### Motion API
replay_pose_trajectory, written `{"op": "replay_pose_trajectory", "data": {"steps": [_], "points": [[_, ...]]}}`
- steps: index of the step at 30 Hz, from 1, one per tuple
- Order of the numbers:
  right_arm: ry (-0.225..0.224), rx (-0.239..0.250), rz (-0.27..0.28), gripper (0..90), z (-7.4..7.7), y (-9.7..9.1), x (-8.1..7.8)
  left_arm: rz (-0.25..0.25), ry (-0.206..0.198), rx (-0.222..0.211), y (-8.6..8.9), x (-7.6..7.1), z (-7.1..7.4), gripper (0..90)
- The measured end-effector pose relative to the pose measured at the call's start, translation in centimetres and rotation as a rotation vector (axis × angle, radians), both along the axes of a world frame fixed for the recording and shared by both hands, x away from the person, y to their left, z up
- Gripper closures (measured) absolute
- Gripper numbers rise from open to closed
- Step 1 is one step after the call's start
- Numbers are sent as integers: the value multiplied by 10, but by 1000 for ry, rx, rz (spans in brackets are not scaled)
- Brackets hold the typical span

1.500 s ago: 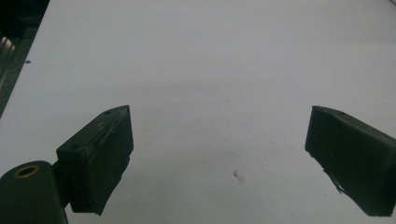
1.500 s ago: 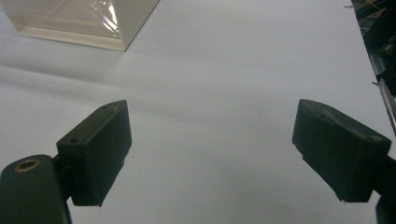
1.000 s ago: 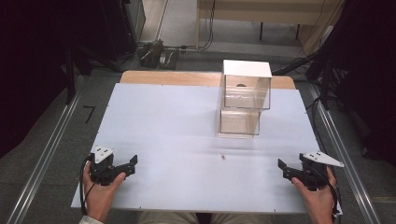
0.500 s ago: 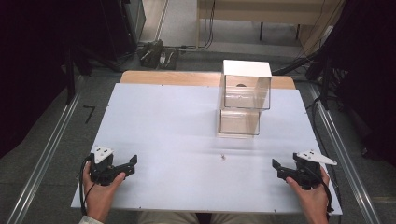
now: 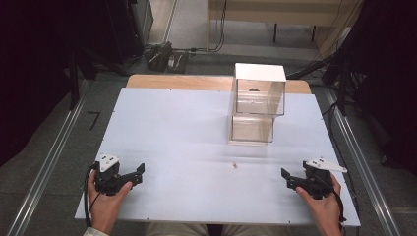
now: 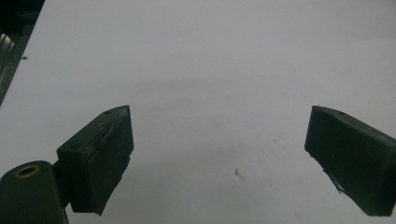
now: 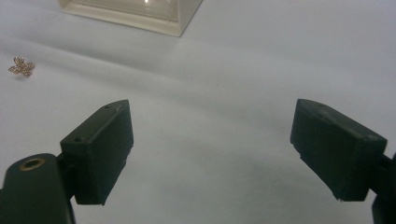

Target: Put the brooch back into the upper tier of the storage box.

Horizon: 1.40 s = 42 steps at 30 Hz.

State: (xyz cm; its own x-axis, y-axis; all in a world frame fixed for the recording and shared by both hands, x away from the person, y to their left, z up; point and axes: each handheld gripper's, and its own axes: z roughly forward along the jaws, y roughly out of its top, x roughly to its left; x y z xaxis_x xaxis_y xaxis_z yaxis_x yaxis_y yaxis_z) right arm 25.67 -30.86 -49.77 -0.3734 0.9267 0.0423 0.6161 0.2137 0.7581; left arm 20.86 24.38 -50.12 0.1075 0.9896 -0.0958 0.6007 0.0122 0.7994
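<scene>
Right black two-jaw gripper [image 5: 289,179] low over near right corner of matte white table board [image 5: 187,123], jaws spread wide, nothing between them. Left black two-jaw gripper [image 5: 134,175] at near left corner, jaws likewise wide apart and empty, over bare board.

Target looks like the tiny gold flower-shaped trinket [image 7: 21,66], four petals, glittery, lying flat on board ahead-left of right gripper; seen as a speck [image 5: 235,164] in high view, between the grippers, nearer the right one. Beyond it, stacked clear plastic boxes with white lid [image 5: 259,91], lower box open-fronted toward the person; cream base edge visible in right gripper view.

Risks, as judged:
- Trinket thin and flat, jaw pads blunt and blocky: pinch likely to slide over it or flick it away across smooth board.
- Coming down too hard: pads scrape board, piece skates off.
- Off-centre closing: piece rotates, pops out.
- Clear box walls hard to judge by eye: possible bump on approach to boxes.
</scene>
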Motion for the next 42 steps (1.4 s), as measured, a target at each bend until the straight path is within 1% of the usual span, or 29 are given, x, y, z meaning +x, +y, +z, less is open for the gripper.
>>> {"op": "replay_pose_trajectory", "data": {"steps": [1, 3, 6, 15, 32, 42], "points": [[-1, -1, 8, 118, 0, 2, 1, -2, 3, 4, 0, 0, 0, 91], [-2, -2, 7, 119, 0, 2, 1, -1, 3, 4, 0, 0, 0, 91], [-4, 3, 14, 120, 0, 6, 1, -2, 2, 2, 0, 0, 0, 91], [-3, -5, 35, 123, 0, 16, 2, -7, 3, -3, 0, 0, 0, 91], [-6, -11, 56, 128, 0, 27, 2, -12, 4, -5, -1, 0, 0, 91], [1, -10, 72, 130, 0, 32, 3, -13, 4, -6, -1, 0, 0, 91]]}}
